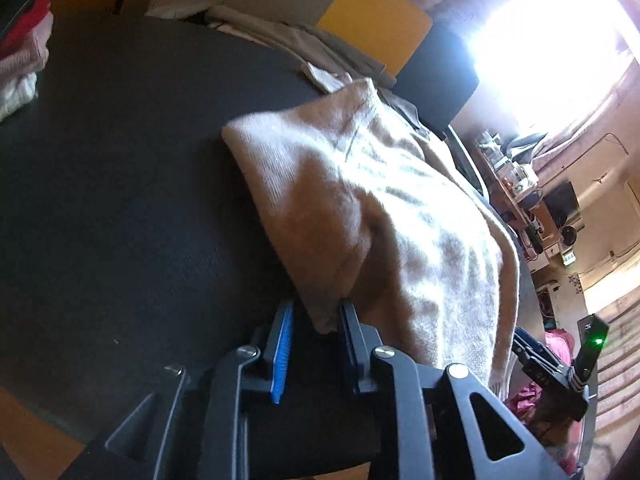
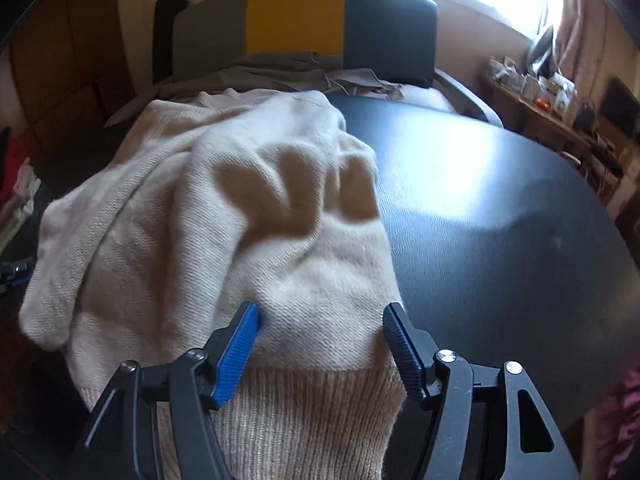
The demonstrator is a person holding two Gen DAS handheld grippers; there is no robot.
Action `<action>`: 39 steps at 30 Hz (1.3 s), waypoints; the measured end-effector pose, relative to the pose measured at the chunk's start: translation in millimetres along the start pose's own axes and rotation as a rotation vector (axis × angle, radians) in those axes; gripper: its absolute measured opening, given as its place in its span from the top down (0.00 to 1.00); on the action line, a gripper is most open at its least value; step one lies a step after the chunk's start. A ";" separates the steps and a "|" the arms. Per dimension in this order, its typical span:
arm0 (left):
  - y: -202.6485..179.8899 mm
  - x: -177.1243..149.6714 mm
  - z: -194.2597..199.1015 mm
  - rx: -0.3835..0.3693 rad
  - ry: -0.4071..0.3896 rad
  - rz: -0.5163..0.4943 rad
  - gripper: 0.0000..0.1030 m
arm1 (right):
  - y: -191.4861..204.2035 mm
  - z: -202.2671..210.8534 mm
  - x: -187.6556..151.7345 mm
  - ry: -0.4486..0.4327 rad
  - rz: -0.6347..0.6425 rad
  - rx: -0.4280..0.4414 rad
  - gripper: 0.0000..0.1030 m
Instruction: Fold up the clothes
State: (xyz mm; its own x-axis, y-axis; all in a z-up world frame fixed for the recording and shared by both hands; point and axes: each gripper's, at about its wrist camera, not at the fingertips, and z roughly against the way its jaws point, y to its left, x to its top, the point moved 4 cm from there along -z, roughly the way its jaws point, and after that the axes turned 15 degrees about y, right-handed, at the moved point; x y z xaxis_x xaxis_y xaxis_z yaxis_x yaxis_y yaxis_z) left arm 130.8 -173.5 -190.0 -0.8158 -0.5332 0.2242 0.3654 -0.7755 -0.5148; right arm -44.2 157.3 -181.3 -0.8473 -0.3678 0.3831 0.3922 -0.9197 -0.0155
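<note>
A cream knit sweater (image 1: 400, 208) lies bunched on the black round table (image 1: 120, 160). In the left wrist view one corner of it hangs between the jaws of my left gripper (image 1: 316, 307). The cloth rests against the right finger, and a gap shows beside the blue left pad (image 1: 280, 344). In the right wrist view the sweater (image 2: 224, 200) spreads toward me with its ribbed hem (image 2: 304, 412) nearest. My right gripper (image 2: 320, 310) stands wide open over the hem, its fingers straddling the knit without pinching it. The right gripper's body (image 1: 560, 372) shows at the sweater's far edge.
A chair (image 2: 296, 16) with a grey, yellow and dark back stands behind the table, grey garments (image 2: 280, 68) draped on it. Red, pink and white clothes (image 1: 20, 60) are piled at the table's left. A cluttered shelf (image 2: 560, 96) runs along the right wall. Bare tabletop (image 2: 500, 220) lies right of the sweater.
</note>
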 end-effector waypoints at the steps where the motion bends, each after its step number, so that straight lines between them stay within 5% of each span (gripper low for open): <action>1: -0.9 -0.7 -2.1 0.007 0.007 0.002 0.76 | -0.8 -2.6 -1.6 0.005 -0.006 0.004 0.35; 9: -22.1 27.3 -22.9 0.182 0.001 0.003 0.77 | -9.0 7.8 -13.0 -0.034 -0.063 0.041 0.34; 11: -25.9 29.5 -24.4 0.239 -0.018 -0.024 0.93 | -12.9 8.4 -14.4 -0.031 -0.081 0.050 0.34; 15: -21.4 37.4 -11.4 0.336 -0.086 -0.065 0.96 | -15.9 4.3 -17.0 0.005 -0.086 0.067 0.34; 19: -7.4 74.4 40.9 0.447 -0.205 -0.089 0.97 | -7.2 -0.4 -17.7 0.049 -0.034 0.057 0.27; 24: -10.4 145.8 105.5 0.715 -0.341 -0.198 0.97 | -5.6 -10.1 -16.5 0.091 -0.022 0.045 0.14; 29: -8.0 205.7 108.4 0.862 -0.256 -0.194 0.91 | 2.5 -15.1 -17.3 0.085 -0.019 0.019 0.03; 30: 0.1 207.3 104.0 0.798 -0.207 -0.152 0.91 | 3.9 -16.2 -17.6 0.086 -0.017 0.015 0.01; 34: 29.9 172.9 92.2 0.328 -0.099 -0.014 0.86 | 5.6 -17.8 -18.6 0.075 -0.017 0.010 0.00; 37: 53.3 119.3 78.3 0.260 -0.102 -0.002 0.86 | 5.2 -18.0 -19.2 0.068 -0.012 0.018 0.00; 39: 62.3 75.0 61.3 0.130 -0.047 -0.017 0.85 | 5.0 -17.5 -18.7 0.068 -0.007 0.024 0.00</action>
State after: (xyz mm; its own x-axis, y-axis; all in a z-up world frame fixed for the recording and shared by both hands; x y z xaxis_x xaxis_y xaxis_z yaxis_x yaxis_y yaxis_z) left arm 119.9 -282.5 -154.6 -0.8015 -0.5323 0.2726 0.4090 -0.8204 -0.3996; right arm -32.7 157.1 -204.7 -0.8721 -0.3706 0.3195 0.3940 -0.9191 0.0095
